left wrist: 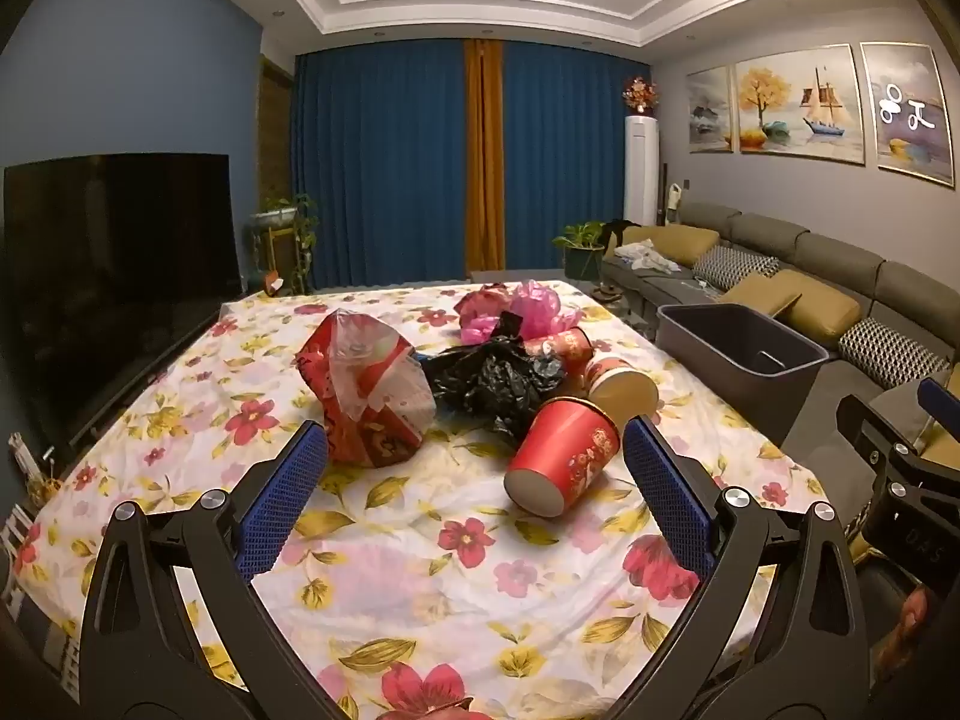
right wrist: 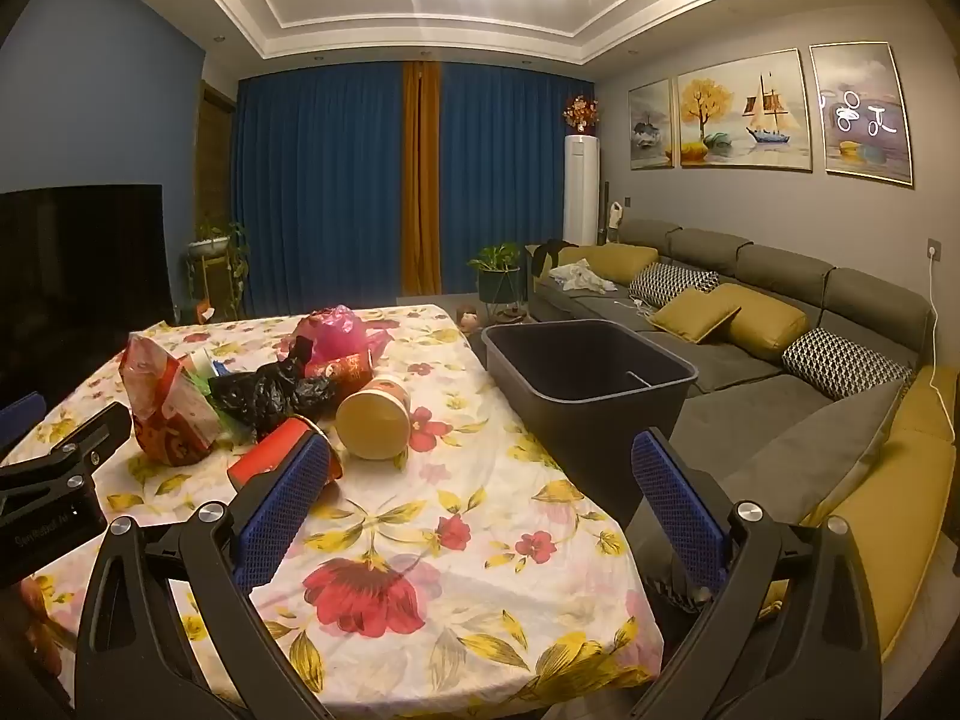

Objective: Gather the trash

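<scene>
Trash lies in a heap on the floral tablecloth [left wrist: 456, 588]. A red paper cup [left wrist: 561, 459] lies on its side nearest me, with a second cup [left wrist: 621, 387] behind it showing its tan inside. A crumpled red-and-white bag [left wrist: 366, 390] sits left, a black plastic bag [left wrist: 492, 381] in the middle, pink bags [left wrist: 516, 309] farther back. My left gripper [left wrist: 474, 450] hovers open just short of the heap, nothing between its pads. My right gripper [right wrist: 480, 462] is open over the table's right edge, empty. The cups [right wrist: 375, 417], black bag [right wrist: 270, 393] and red bag [right wrist: 168, 408] lie to its left.
A dark grey bin [right wrist: 591, 384] stands off the table's right edge, mouth open, also seen as the bin [left wrist: 741, 351] in the left wrist view. A grey sofa [right wrist: 780, 360] with cushions runs along the right. A black TV [left wrist: 120, 264] stands left of the table.
</scene>
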Demonstrator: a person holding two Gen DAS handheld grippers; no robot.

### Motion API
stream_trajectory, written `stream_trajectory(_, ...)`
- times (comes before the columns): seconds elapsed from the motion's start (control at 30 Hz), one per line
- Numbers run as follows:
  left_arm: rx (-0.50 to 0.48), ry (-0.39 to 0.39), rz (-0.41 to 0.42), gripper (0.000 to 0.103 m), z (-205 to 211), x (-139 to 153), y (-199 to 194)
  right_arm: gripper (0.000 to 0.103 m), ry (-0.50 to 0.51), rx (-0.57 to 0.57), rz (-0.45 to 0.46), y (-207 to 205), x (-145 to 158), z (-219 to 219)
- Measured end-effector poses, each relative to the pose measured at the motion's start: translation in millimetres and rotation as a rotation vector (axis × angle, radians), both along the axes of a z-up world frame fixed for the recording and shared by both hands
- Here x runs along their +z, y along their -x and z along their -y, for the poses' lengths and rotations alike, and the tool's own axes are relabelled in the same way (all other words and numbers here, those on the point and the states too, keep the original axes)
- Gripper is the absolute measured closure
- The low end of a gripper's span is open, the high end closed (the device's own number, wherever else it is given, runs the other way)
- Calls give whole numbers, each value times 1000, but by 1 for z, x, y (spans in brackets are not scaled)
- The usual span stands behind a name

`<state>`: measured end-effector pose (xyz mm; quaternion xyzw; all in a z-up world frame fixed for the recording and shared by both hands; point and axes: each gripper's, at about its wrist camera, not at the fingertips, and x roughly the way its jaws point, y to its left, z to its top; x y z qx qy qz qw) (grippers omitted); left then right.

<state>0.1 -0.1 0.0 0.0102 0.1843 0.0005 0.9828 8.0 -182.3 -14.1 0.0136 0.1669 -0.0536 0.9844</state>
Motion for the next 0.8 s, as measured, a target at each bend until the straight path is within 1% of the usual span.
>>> stream_trajectory(0.1,1,-13,-9,6,2,0,-1,5,0,0,-4,0,0,0)
stream_trajectory(0.8,-2,-3,-11,6,-1,-1,-2,5,-2,-1,-2,1,0,0)
